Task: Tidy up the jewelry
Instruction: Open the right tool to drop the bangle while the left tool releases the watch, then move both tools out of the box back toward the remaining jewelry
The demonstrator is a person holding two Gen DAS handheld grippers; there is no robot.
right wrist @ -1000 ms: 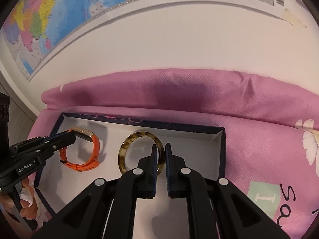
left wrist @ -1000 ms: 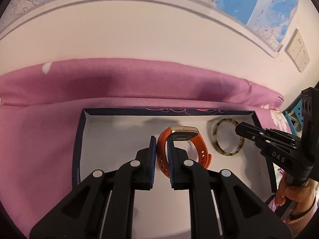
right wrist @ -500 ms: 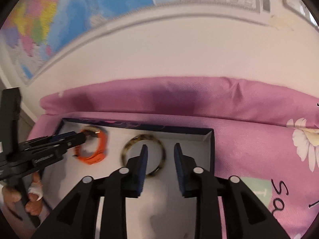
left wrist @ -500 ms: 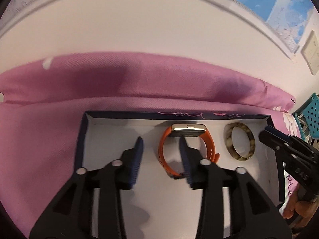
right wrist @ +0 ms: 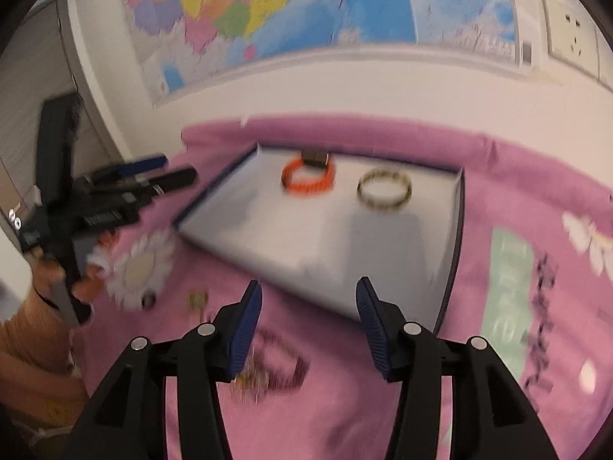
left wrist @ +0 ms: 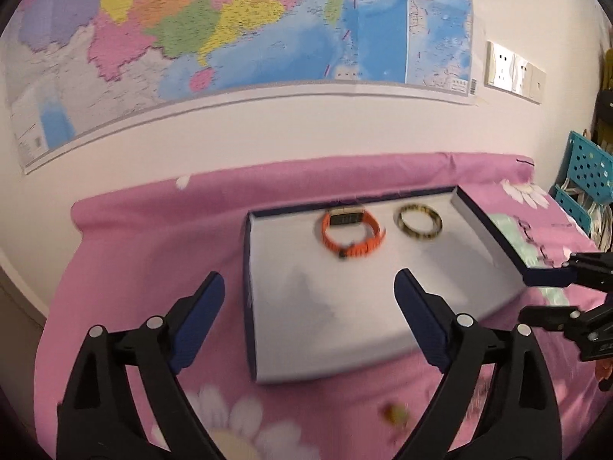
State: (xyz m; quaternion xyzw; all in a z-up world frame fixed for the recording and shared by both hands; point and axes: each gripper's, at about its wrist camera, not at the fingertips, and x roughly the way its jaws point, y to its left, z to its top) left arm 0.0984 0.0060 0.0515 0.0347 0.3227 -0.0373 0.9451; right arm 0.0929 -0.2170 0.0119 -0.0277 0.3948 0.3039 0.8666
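- My left tongs (left wrist: pixel 308 295) have just been opening and now gape wide, empty.
- My right tongs (right wrist: pixel 308 304) have been opening too, empty.
- Orange watch (left wrist: pixel 350 234) and bangle (left wrist: pixel 419 222) lie far inside the tray (left wrist: pixel 486 222).

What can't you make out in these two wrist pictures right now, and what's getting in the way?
- Watch face: right wrist view, motion blur; left wrist view, too small.
- Dark beaded piece on the pink cloth: right wrist view, blurred, partly behind the right gripper fingers.
- Small items near the printed flower: blurred beyond naming.
- Cloth lettering: smeared.
- Left gripper: base cut off by the frame edge.
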